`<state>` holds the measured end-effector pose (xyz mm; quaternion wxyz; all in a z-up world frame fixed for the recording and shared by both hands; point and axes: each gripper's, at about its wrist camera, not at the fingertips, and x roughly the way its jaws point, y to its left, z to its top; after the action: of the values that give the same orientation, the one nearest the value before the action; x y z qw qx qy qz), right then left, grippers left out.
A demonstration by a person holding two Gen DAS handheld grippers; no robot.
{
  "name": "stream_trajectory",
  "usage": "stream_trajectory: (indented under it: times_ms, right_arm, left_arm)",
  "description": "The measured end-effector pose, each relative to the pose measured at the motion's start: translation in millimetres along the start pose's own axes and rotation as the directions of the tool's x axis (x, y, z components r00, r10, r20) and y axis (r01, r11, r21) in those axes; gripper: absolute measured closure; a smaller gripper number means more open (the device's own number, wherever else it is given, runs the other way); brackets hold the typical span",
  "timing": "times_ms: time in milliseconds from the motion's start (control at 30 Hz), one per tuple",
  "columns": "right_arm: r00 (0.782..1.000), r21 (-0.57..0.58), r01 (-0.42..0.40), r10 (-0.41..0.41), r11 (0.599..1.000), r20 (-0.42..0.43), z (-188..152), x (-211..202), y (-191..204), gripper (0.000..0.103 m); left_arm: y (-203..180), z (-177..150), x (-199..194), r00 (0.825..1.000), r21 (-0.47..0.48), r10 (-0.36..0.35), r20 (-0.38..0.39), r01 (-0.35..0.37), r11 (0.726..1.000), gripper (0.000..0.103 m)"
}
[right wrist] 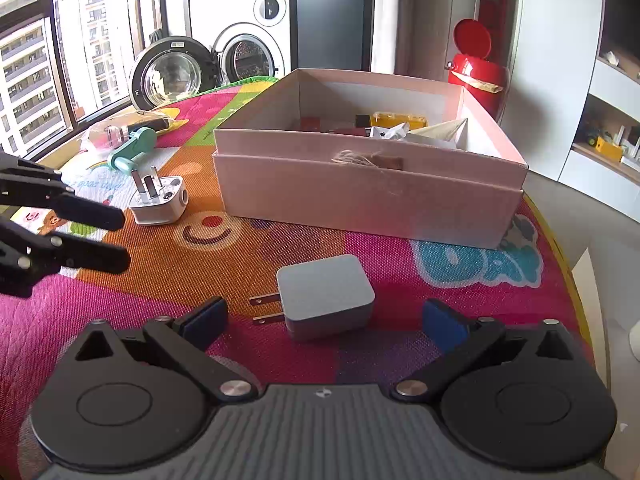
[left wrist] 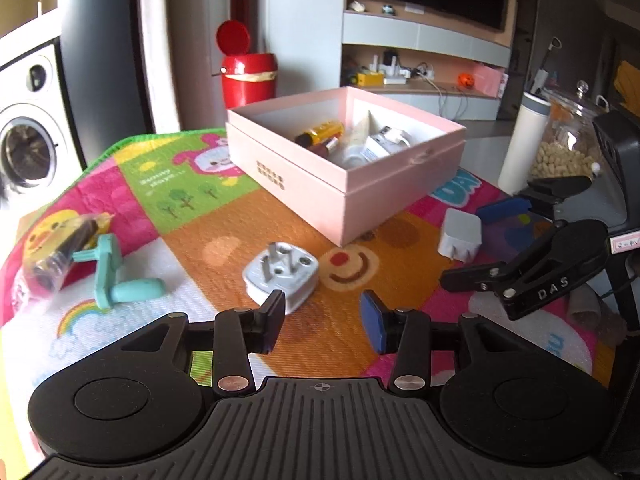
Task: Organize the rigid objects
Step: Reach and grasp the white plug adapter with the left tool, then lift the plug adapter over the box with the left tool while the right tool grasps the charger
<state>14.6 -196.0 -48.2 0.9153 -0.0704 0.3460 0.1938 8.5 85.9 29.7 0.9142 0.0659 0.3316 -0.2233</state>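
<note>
White plug adapter (left wrist: 281, 276) is seen lying prongs-up on the tabletop mat (left wrist: 192, 256), just beyond the left gripper (left wrist: 323, 322), which is angled downward with fingers parted and empty. From the right wrist, the grey charger (right wrist: 326, 296) is framed between the right gripper (right wrist: 326, 320)'s spread, untouching fingers, before the pink box (right wrist: 372, 196).

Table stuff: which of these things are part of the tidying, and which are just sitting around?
Part of the job:
- pink box
- white three-pin plug
- grey charger
- teal hook
- wrapped packet

Just lying about:
- red bin
- white flask
- glass jar
</note>
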Motion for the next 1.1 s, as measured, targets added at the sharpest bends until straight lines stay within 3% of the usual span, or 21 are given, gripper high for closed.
stream_trajectory:
  times_ms: [67, 133, 233, 267, 333, 467, 567, 633, 800, 967, 1100]
  right_arm:
    - [1.0, 0.0, 0.0, 0.0, 1.0, 0.0, 0, 0, 0, 0.0]
    - [1.0, 0.0, 0.0, 0.0, 1.0, 0.0, 0, 0, 0, 0.0]
    - [1.0, 0.0, 0.0, 0.0, 1.0, 0.0, 0, 0, 0, 0.0]
    - [1.0, 0.0, 0.0, 0.0, 1.0, 0.0, 0, 0, 0, 0.0]
    - [1.0, 0.0, 0.0, 0.0, 1.0, 0.0, 0, 0, 0, 0.0]
    - [1.0, 0.0, 0.0, 0.0, 1.0, 0.0, 0, 0, 0, 0.0]
    - [1.0, 0.001, -0.001, 0.001, 1.0, 0.0, 0, 0, 0, 0.0]
    - [1.0, 0.001, -0.001, 0.001, 1.0, 0.0, 0, 0, 0, 0.0]
    - [1.0, 0.0, 0.0, 0.0, 1.0, 0.0, 0, 0, 0, 0.0]
    - [1.0, 0.002, -0.002, 0.002, 1.0, 0.001, 0, 0, 0, 0.0]
    - [1.0, 0.005, -0.004, 0.004, 1.0, 0.005, 0, -1, 0, 0.0]
  left_arm:
    - [26, 4, -5, 0.999, -0.114, 0.001, 0.053, 0.005, 0.994, 0.058]
    - [49, 6, -1, 0.993, -0.212, -0.075, 0.09, 0.093, 0.973, 0.058]
    - [60, 4, 16, 0.975, -0.207, -0.207, 0.075, 0.219, 0.954, 0.058]
    - [57, 2, 22, 0.975, -0.172, -0.21, 0.078, 0.22, 0.96, 0.058]
    - [52, 3, 27, 0.981, -0.122, -0.173, 0.084, 0.183, 0.976, 0.058]
    - [25, 5, 35, 0.993, -0.026, -0.121, -0.003, 0.121, 0.992, 0.054]
    - [-6, -3, 37, 0.996, 0.1, -0.074, -0.054, 0.079, 0.992, 0.054]
    - [-18, -6, 33, 0.997, 0.131, -0.058, -0.049, 0.064, 0.989, 0.054]
    - [-22, 1, 27, 1.0, 0.116, 0.009, 0.016, -0.011, 0.993, 0.052]
    - [-15, 11, 55, 0.999, 0.044, -0.006, -0.051, 0.008, 0.999, 0.055]
    - [-15, 16, 63, 0.999, -0.02, -0.003, -0.035, 0.002, 1.0, 0.055]
